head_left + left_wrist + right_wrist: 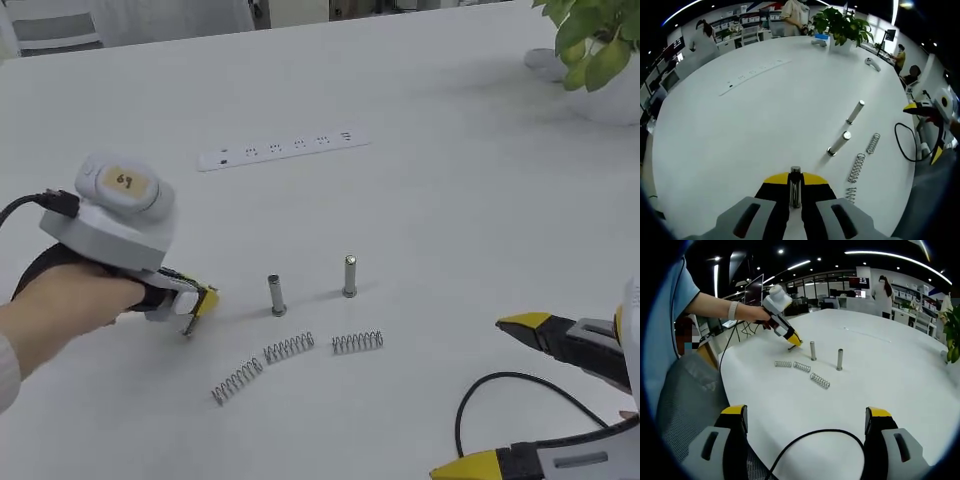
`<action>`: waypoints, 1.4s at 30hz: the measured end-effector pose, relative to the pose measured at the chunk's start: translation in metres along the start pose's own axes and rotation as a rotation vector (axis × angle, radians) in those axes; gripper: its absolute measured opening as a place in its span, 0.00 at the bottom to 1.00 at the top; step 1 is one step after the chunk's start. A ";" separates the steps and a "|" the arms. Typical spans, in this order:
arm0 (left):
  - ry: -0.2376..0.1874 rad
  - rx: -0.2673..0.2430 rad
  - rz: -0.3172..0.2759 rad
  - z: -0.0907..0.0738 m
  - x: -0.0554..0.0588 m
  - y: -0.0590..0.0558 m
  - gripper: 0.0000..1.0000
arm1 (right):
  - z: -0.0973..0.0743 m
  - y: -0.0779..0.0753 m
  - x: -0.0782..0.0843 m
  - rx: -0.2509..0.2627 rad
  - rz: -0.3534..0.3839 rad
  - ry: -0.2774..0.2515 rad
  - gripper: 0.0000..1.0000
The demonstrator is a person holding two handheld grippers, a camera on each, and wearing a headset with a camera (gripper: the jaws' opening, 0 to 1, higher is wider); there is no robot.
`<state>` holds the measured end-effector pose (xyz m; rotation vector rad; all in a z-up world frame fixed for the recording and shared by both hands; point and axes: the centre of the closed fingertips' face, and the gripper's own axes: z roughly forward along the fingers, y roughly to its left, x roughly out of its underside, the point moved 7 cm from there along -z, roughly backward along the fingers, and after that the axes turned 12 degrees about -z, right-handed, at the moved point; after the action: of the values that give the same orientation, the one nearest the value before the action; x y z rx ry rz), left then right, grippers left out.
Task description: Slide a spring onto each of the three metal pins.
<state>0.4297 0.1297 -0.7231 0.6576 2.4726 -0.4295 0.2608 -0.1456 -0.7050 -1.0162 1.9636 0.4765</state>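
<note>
Two metal pins stand upright on the white table, one (276, 295) left of the other (349, 276); they also show in the left gripper view (839, 143) (855, 112). Three springs (237, 380) (289, 347) (357, 342) lie in a row just in front of them. My left gripper (203, 303) is shut on a third pin (795, 187), low over the table to the left of the standing pins. My right gripper (495, 395) is open and holds nothing, at the near right, well away from the springs (801, 367).
A white power strip (283, 150) lies further back on the table. A potted plant (590, 50) stands at the far right corner. A black cable (500, 385) loops on the table between the right gripper's jaws. Other people stand far behind.
</note>
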 end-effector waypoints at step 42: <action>-0.041 0.001 0.001 -0.024 0.004 -0.001 0.00 | 0.004 0.004 -0.005 -0.014 -0.010 -0.008 0.96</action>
<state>0.4159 0.1402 -0.7064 0.6438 2.4339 -0.4396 0.2607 -0.1383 -0.7036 -1.0311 1.9493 0.4884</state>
